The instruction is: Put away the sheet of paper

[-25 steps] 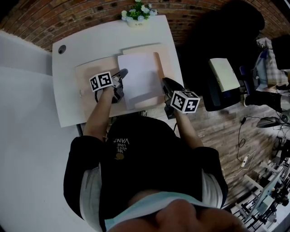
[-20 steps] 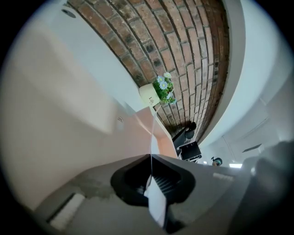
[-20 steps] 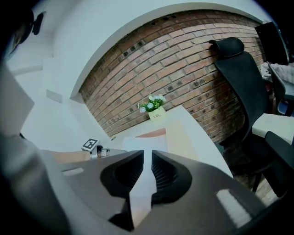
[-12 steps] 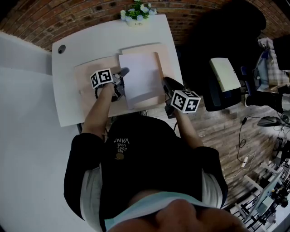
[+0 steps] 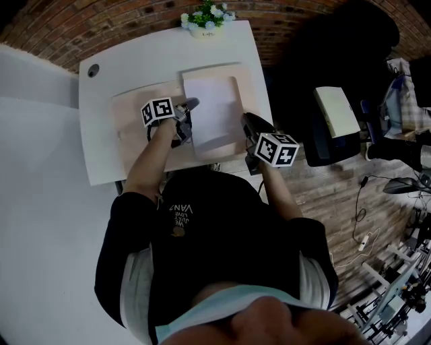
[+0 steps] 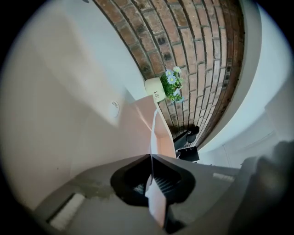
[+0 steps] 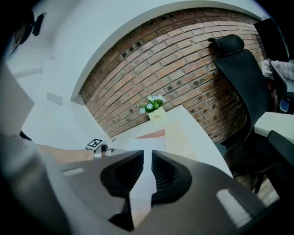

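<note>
Now, at the left gripper (image 5: 190, 104): jaws pressed together on the left edge of the sheet of paper (image 5: 212, 111), pinching it. Shows the same in the left gripper view (image 6: 150, 158), with the sheet (image 6: 153, 133) caught edge-on as a thin white line that runs from the closed jaws away toward the flower pot (image 6: 155, 89).

Over at the right gripper (image 5: 246, 121): jaws held a narrow gap apart (image 7: 147, 156), pressing on nothing. Sits just beside the sheet's right edge near the desk's right side, apart from the sheet. Points along the sheet (image 7: 146, 144), visible through the gap, with the left gripper's marker cube (image 7: 94, 143) off to the left.

As for the sheet itself: lies white and mostly flat over a pale wooden board (image 5: 131, 131) on the white desk (image 5: 111, 77), between the two grippers. Covers most of a tan card (image 5: 210, 69), leaving a strip bare along the far and right edges.

Beyond that, at the desk's far edge against the brick wall (image 5: 135, 20): the small flower pot (image 5: 202, 30) with white blooms. To the right of the desk: a black chair (image 7: 239, 78).
</note>
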`<control>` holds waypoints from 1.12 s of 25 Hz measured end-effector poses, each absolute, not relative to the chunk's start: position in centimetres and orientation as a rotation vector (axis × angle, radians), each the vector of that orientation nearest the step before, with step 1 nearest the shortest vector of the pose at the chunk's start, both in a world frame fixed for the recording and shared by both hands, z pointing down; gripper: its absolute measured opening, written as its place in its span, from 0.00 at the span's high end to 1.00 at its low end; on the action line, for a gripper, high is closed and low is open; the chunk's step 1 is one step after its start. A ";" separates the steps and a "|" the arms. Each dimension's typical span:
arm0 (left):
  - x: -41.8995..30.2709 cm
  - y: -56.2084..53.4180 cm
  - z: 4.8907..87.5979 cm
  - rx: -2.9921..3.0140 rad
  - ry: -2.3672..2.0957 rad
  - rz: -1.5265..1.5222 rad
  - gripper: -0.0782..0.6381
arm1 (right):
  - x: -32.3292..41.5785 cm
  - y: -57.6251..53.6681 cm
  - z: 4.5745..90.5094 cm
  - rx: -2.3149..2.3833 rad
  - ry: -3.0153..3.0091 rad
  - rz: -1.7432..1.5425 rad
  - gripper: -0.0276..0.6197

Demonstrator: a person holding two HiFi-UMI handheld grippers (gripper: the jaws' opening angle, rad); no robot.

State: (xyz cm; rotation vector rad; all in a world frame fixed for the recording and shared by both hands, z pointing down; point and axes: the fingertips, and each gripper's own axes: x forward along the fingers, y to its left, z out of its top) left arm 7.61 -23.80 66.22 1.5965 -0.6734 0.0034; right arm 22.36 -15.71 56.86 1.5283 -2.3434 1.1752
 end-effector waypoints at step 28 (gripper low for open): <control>10.4 -24.0 65.9 1.671 -0.693 0.052 0.69 | 22.4 -15.9 56.8 1.522 -2.346 1.170 0.88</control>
